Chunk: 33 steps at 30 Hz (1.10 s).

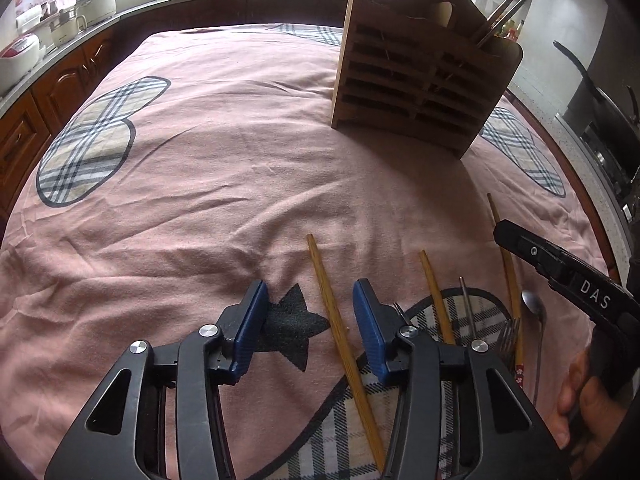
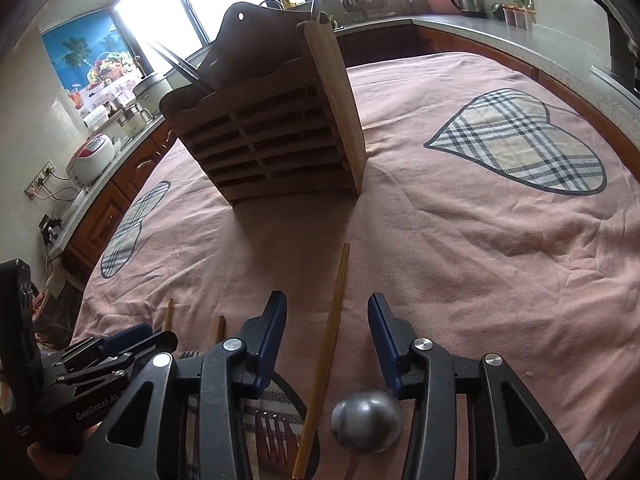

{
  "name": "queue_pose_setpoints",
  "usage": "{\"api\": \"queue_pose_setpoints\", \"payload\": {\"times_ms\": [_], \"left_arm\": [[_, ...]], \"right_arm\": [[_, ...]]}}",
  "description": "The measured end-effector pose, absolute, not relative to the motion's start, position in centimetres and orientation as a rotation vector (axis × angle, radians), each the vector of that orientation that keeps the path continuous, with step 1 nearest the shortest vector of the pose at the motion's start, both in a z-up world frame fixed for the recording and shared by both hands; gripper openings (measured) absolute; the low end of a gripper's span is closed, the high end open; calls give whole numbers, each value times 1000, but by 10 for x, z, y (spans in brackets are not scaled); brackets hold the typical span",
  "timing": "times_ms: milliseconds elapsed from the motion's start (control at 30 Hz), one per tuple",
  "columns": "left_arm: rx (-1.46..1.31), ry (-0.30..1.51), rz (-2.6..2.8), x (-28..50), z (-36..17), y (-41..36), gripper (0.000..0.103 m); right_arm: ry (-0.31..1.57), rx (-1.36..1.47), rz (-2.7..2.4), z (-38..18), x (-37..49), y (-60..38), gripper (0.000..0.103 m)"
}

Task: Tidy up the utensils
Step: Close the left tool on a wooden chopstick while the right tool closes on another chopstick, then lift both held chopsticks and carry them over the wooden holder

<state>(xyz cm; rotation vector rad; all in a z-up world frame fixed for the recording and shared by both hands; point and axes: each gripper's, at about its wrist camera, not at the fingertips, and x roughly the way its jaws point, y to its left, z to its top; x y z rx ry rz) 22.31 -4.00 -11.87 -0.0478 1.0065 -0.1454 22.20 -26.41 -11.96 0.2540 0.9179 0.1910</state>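
Observation:
A wooden slatted utensil holder (image 1: 420, 72) (image 2: 280, 132) stands upright on the pink cloth, with thin metal utensils (image 1: 504, 16) sticking out of it. My left gripper (image 1: 310, 300) is open, low over the cloth, with a wooden chopstick (image 1: 332, 320) lying between its blue pads, untouched. My right gripper (image 2: 328, 308) is open too and straddles another wooden chopstick (image 2: 332, 332), with a gap on each side. A metal spoon (image 2: 366, 420) (image 1: 534, 304) and a fork (image 2: 276, 432) (image 1: 510, 336) lie close by, partly hidden under the jaws.
More wooden chopsticks (image 1: 436, 296) (image 1: 506, 264) and a metal stick (image 1: 466, 304) lie on the plaid heart patch. The pink cloth (image 1: 200, 160) covers the table. Kitchen counters (image 2: 480, 24) with a kettle, rice cooker and pots ring it. A hand (image 1: 588, 404) holds the right tool.

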Motion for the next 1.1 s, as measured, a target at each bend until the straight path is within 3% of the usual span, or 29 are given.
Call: {"api": "queue_pose_setpoints", "payload": {"times_ms": [133,300,467,567,1100], "left_arm": [[-5,1006,-135,229,-119,-43,28],[51,986,-115,232,-120,-50,16],[44,977,-126,233,-121,-50,10],[12,986,-140,235,-121,-45,5],[-143,940,-227,210,-81,-18,5]], "right_arm": [[950,237,175,-127,233,-263,30],[958,130,156,-128,243,-250,28],[937,47,120,-129,240,-243,10],[942,79,134,-128,241,-249,8],[867,197,208,-84,222,-259,6]]}}
